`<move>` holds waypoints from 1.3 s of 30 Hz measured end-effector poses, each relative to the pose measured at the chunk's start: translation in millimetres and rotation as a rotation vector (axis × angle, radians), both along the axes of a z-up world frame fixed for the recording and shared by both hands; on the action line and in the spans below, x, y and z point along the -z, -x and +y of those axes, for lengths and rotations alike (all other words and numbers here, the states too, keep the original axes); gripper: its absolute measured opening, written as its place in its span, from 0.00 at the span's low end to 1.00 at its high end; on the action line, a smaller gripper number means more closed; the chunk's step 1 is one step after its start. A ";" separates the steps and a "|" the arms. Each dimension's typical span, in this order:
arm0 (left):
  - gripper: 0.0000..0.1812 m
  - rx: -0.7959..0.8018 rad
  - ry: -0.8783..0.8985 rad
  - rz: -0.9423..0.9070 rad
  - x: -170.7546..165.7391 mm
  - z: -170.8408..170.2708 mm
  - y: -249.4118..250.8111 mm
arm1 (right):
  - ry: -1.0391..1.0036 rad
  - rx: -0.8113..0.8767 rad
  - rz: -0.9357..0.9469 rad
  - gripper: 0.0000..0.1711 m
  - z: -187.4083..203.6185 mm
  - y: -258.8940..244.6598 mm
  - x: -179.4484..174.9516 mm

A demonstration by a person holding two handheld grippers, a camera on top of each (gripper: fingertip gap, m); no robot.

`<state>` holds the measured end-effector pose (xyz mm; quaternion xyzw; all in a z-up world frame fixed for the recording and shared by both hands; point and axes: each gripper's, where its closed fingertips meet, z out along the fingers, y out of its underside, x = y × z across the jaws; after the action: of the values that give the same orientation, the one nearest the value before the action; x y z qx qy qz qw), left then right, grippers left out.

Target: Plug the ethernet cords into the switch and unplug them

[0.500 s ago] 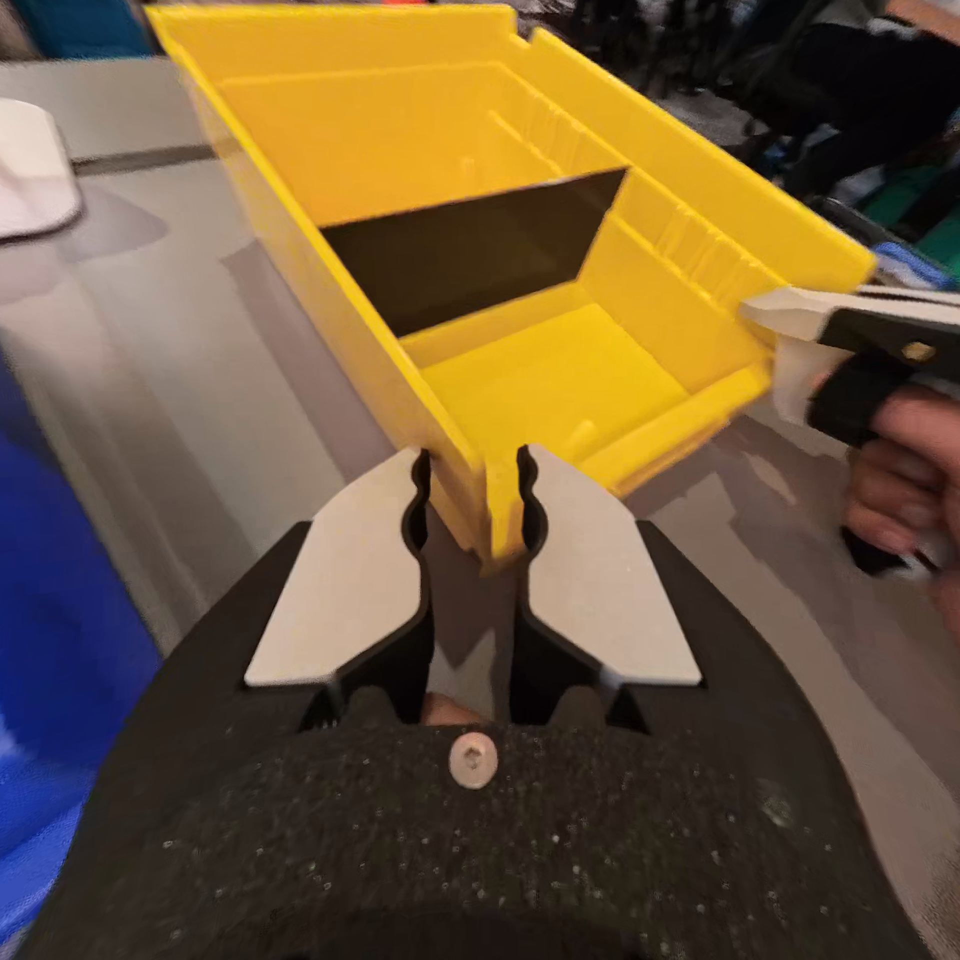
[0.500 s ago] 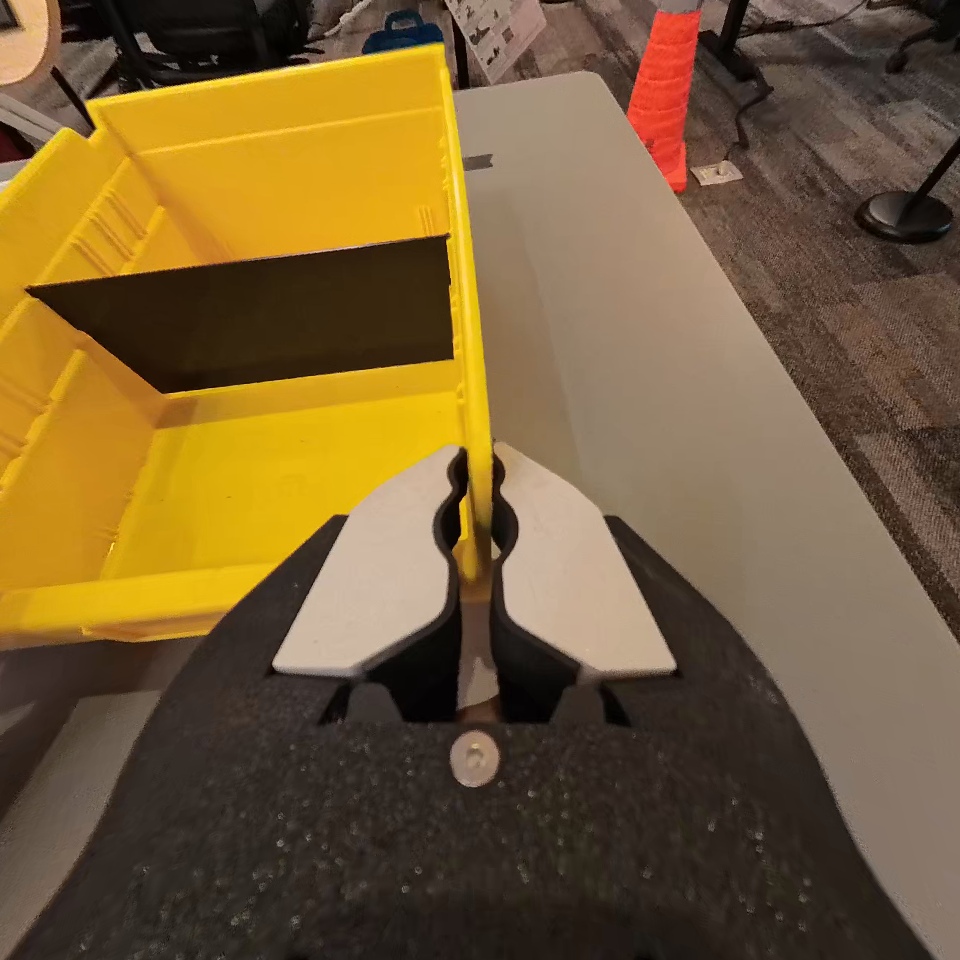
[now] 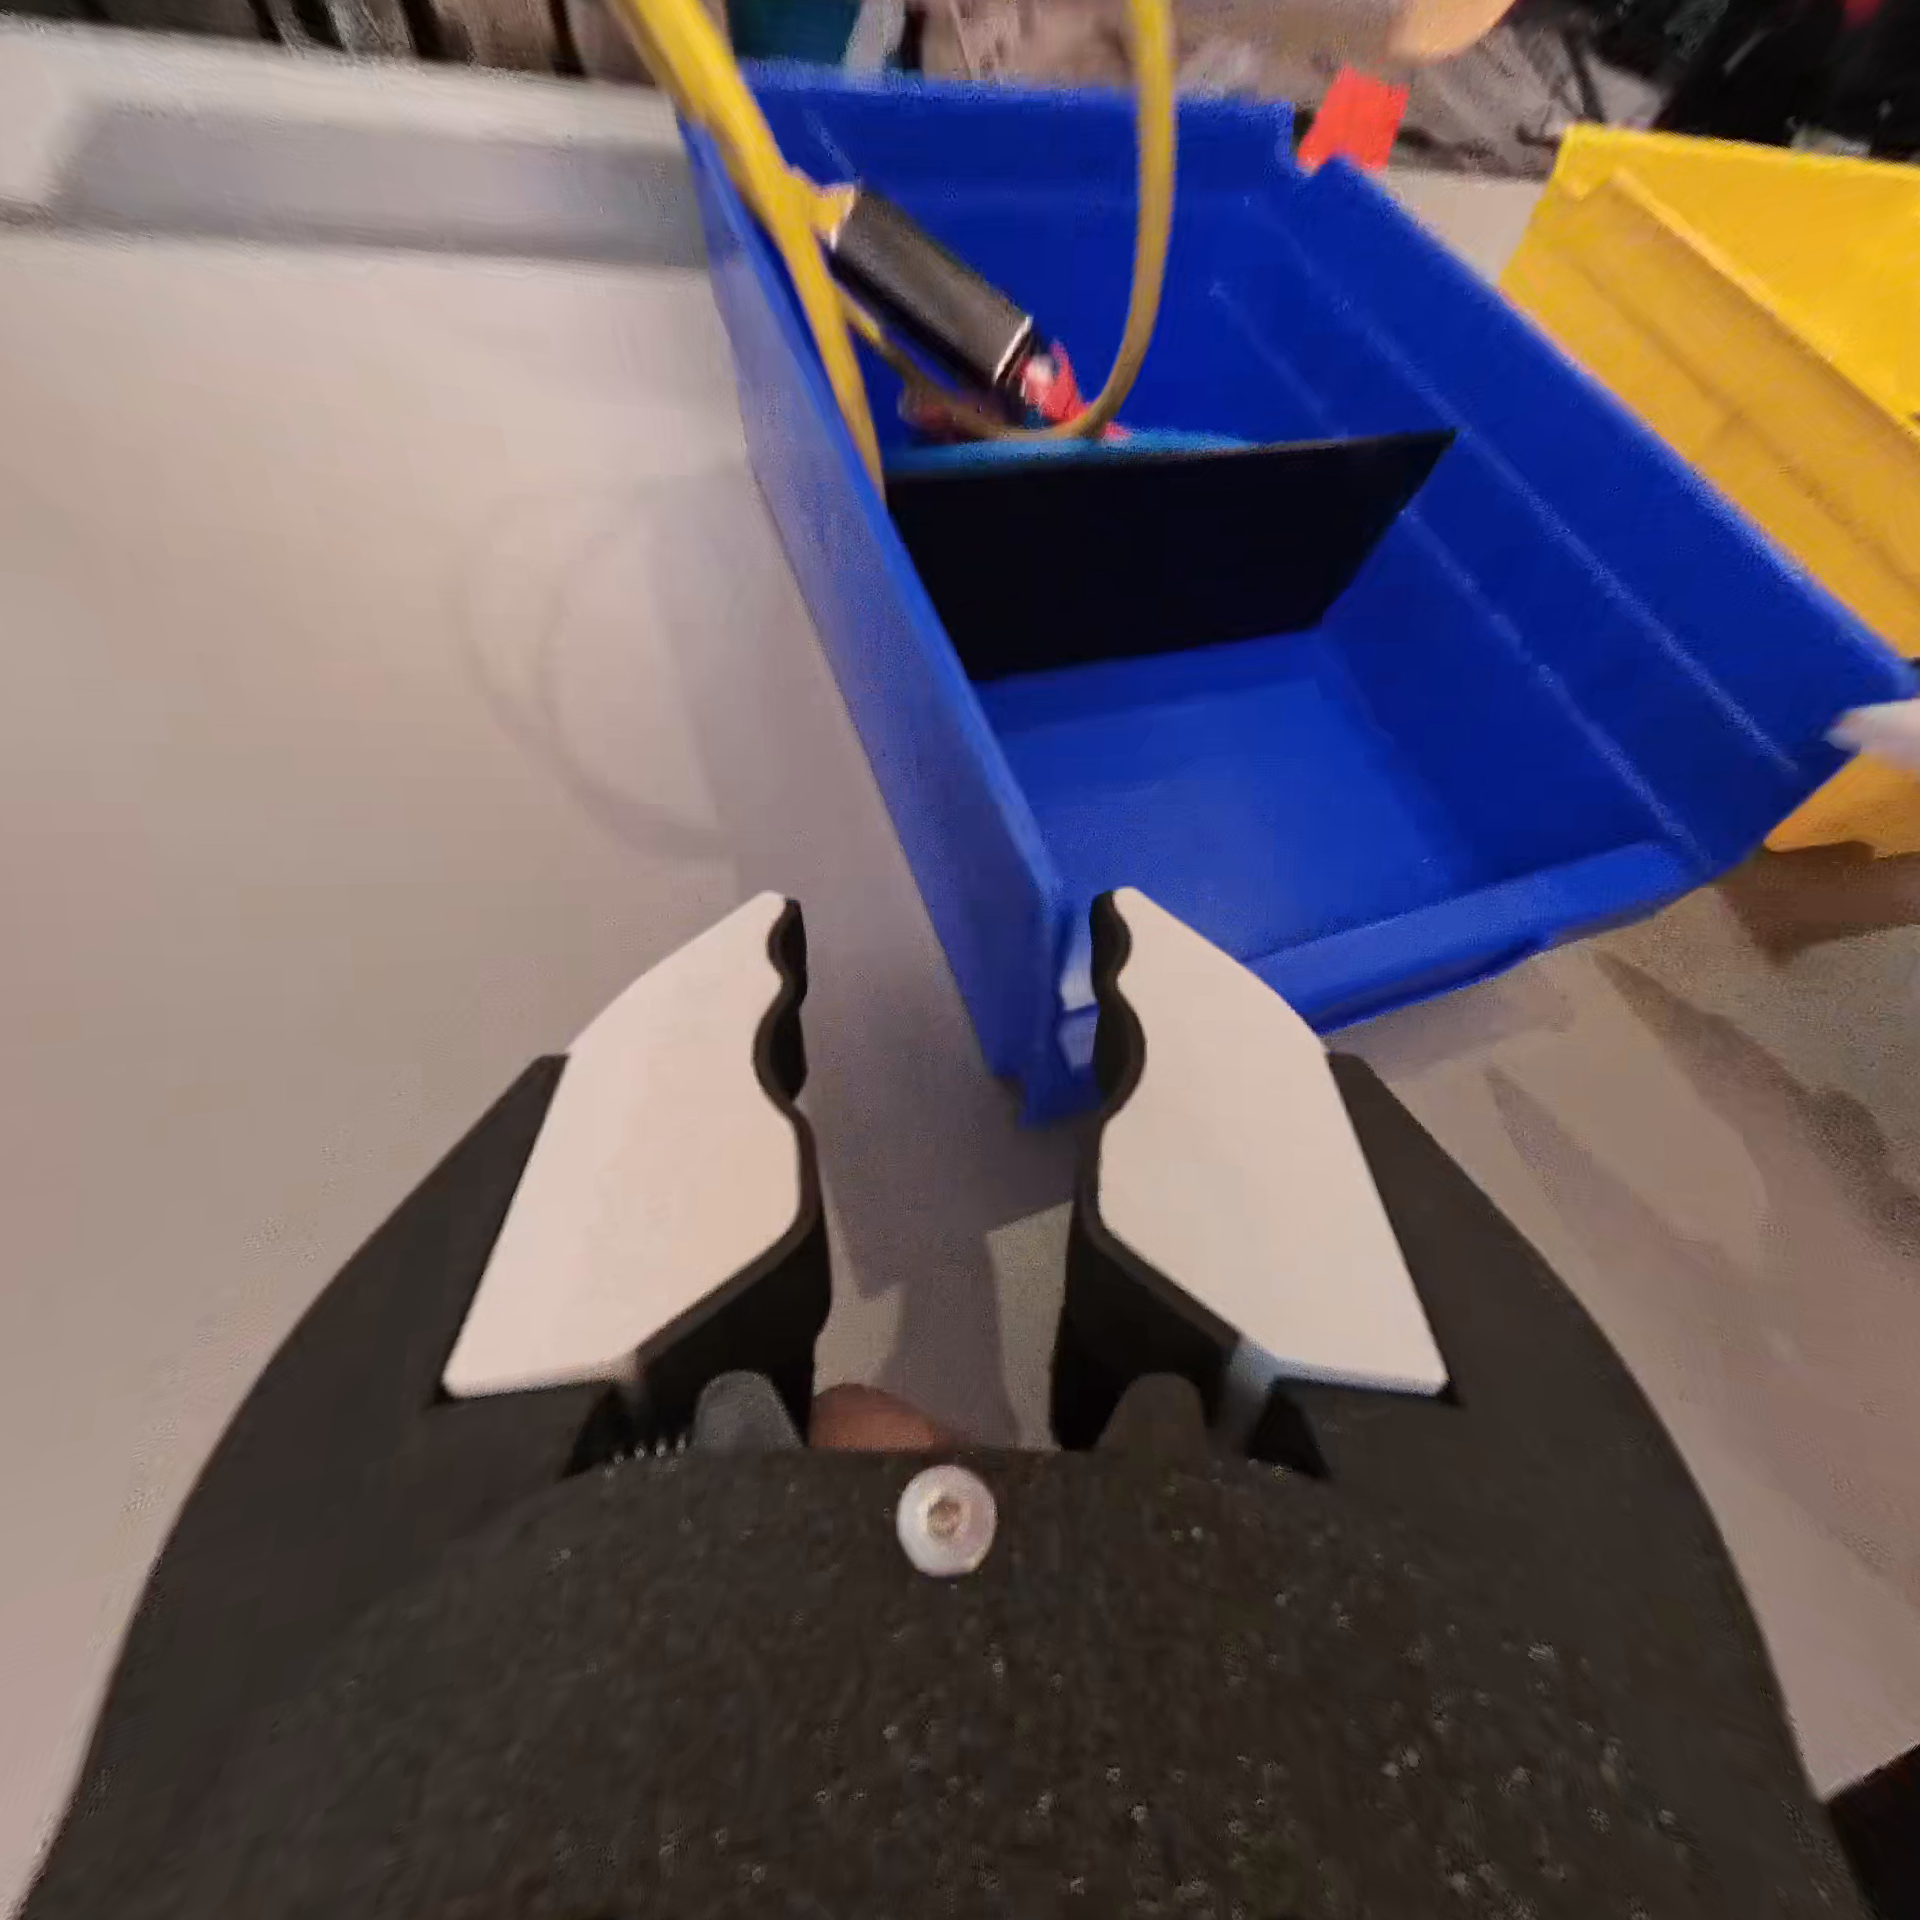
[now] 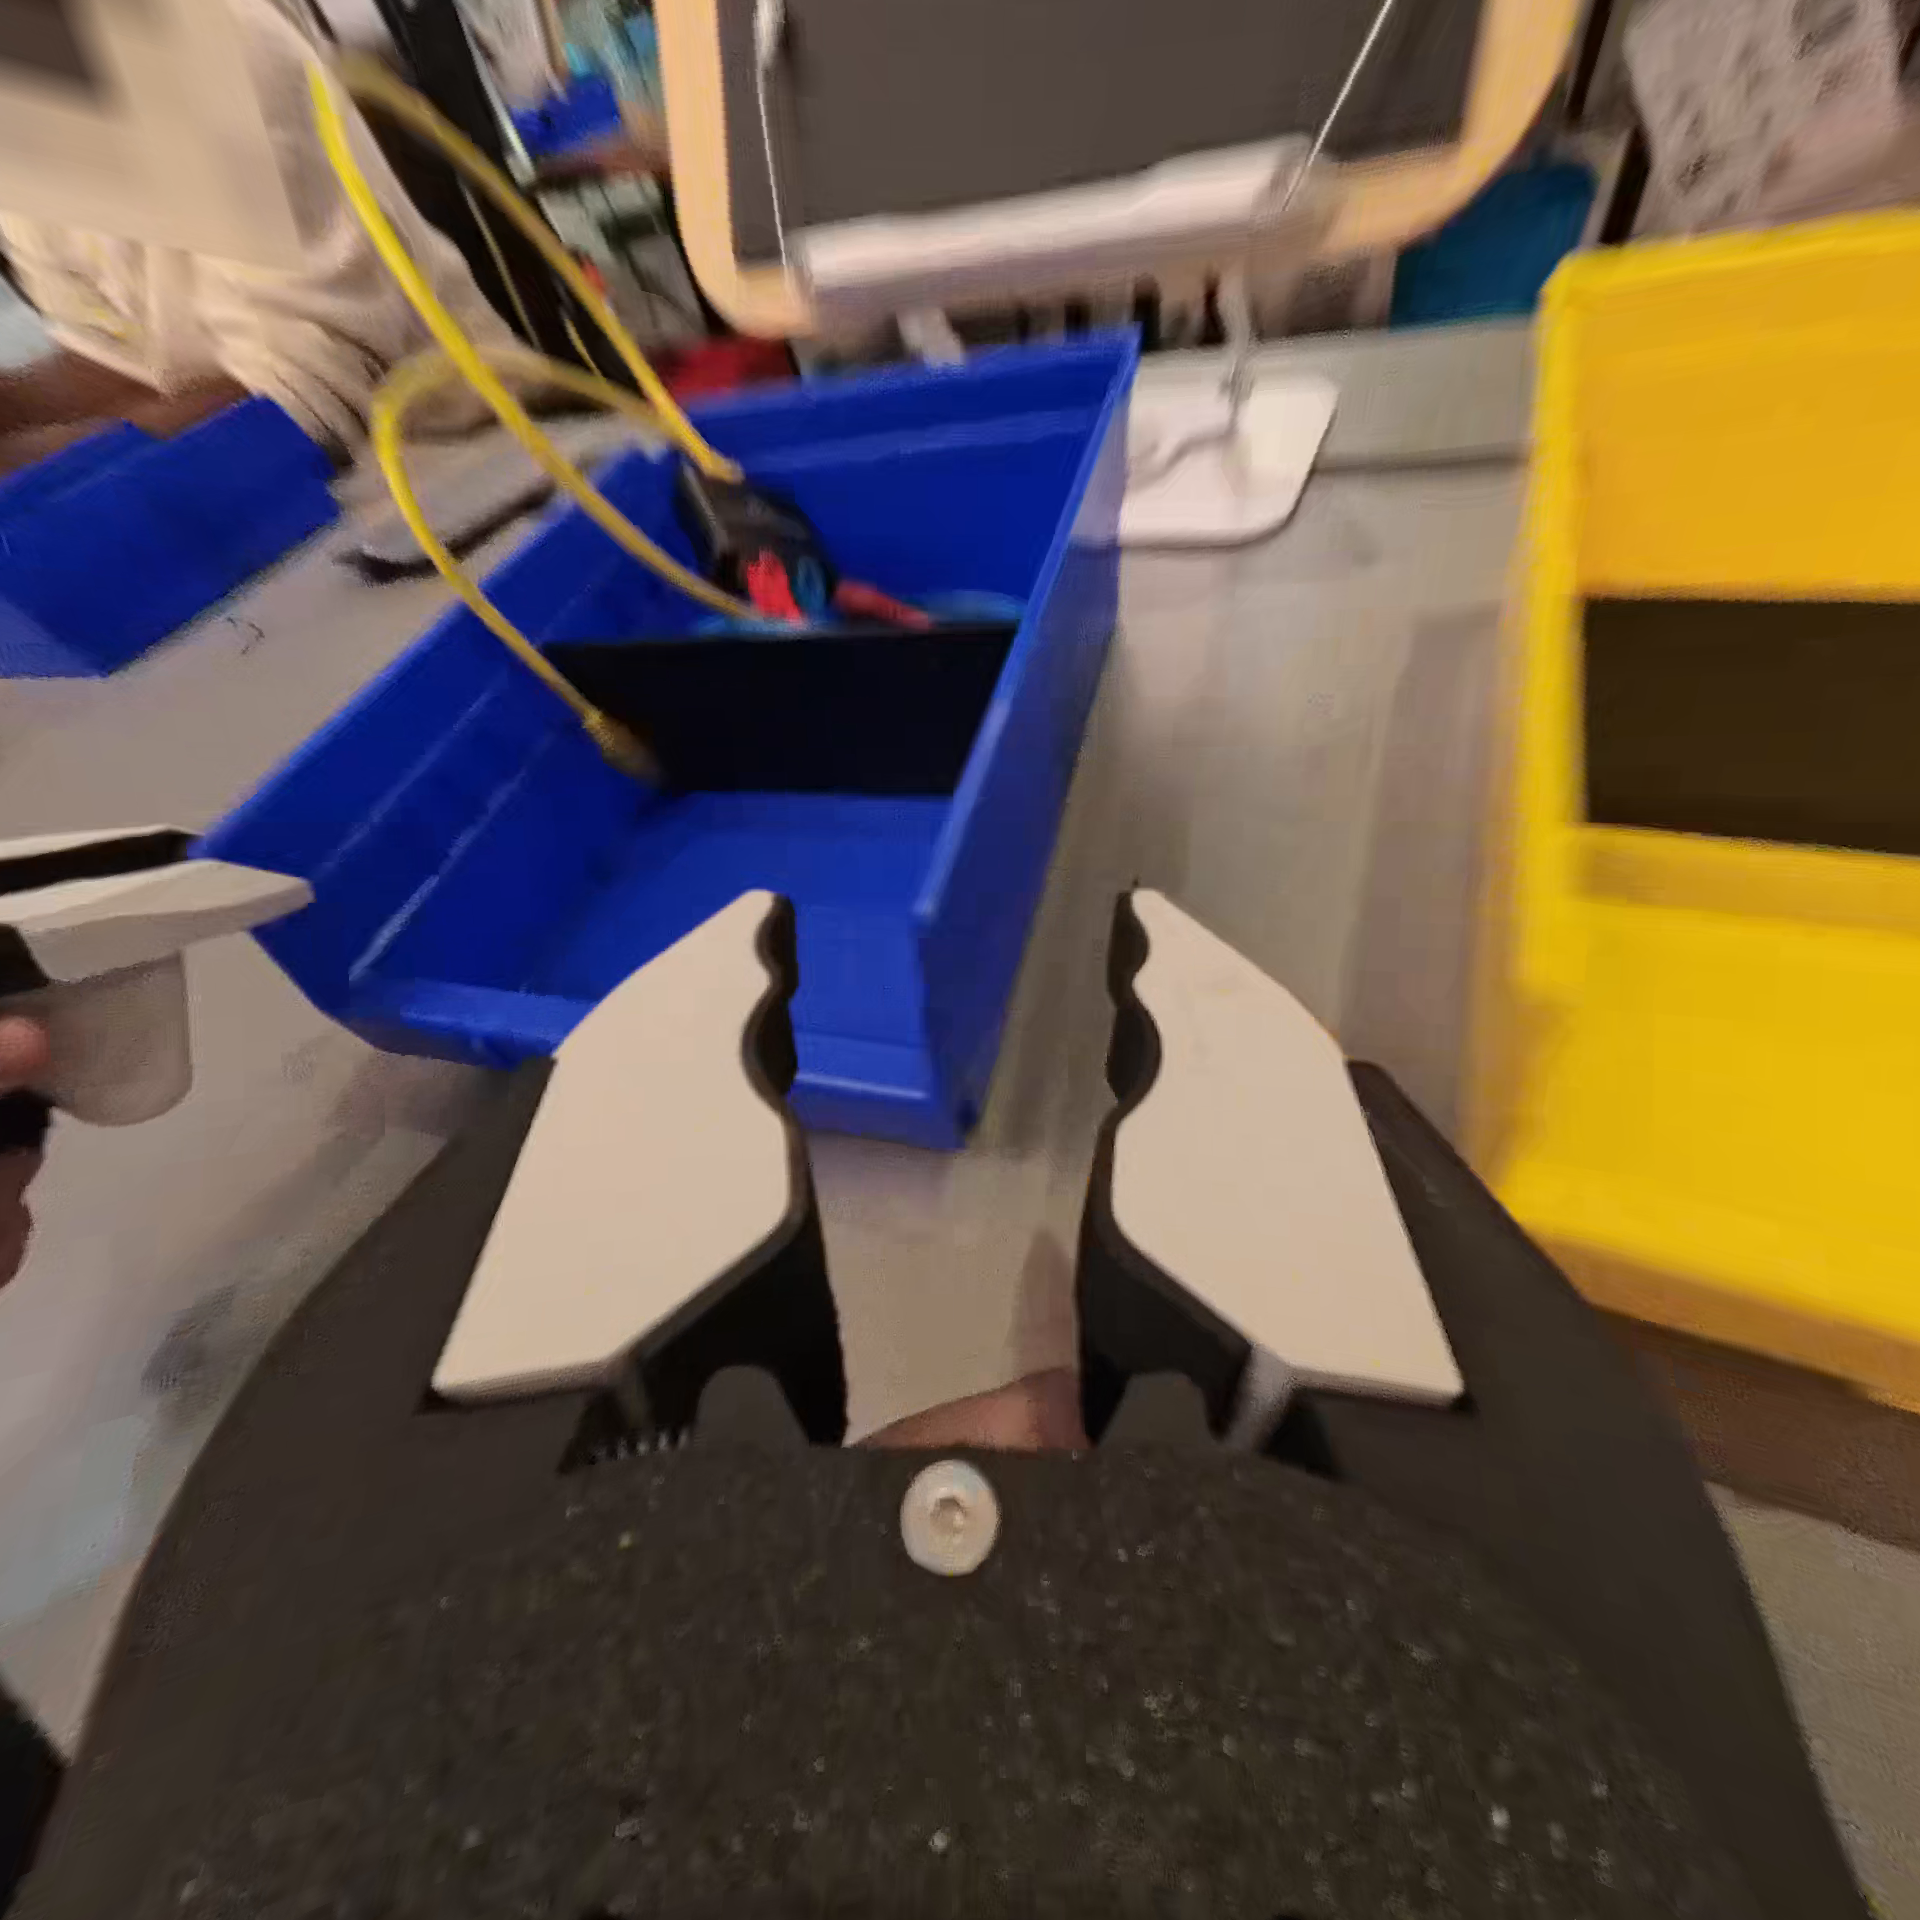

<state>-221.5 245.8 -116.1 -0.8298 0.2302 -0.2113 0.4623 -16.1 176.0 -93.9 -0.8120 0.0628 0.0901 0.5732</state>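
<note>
Fingers of my left gripper (image 3: pixel 948 961) and right gripper (image 4: pixel 951 961) gape, holding nothing. I should straddle the blue bin (image 3: pixel 1538 914) at one o'clock, squarely over its front corners.

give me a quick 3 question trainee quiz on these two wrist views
1. True or false: the left gripper is shut on the blue bin.
2. Which side of the black divider holds the switch and yellow cords? A near compartment, B far compartment.
3. Fill in: right of the blue bin stands a ___ bin.

Key:
1. False; its fingers are apart, holding nothing. The right gripper is open too.
2. B.
3. Yellow.
</note>
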 end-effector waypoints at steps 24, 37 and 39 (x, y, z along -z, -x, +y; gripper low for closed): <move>0.01 -0.160 -0.120 0.132 1.2 126.8 198.4 | 0.148 0.162 -0.181 0.02 134.4 222.9 33.0; 0.10 -0.217 -0.118 0.055 0.9 121.3 214.7 | 0.085 -0.221 -0.183 0.19 78.9 202.1 9.9; 0.13 -0.264 -0.161 0.024 -19.1 118.1 223.0 | 0.018 -0.104 -0.208 0.19 56.8 139.1 -8.6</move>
<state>-444.5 363.9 -97.0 -0.8154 0.1409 -0.1196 0.5485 -155.2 232.8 -85.3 -0.8242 -0.0382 0.0345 0.5639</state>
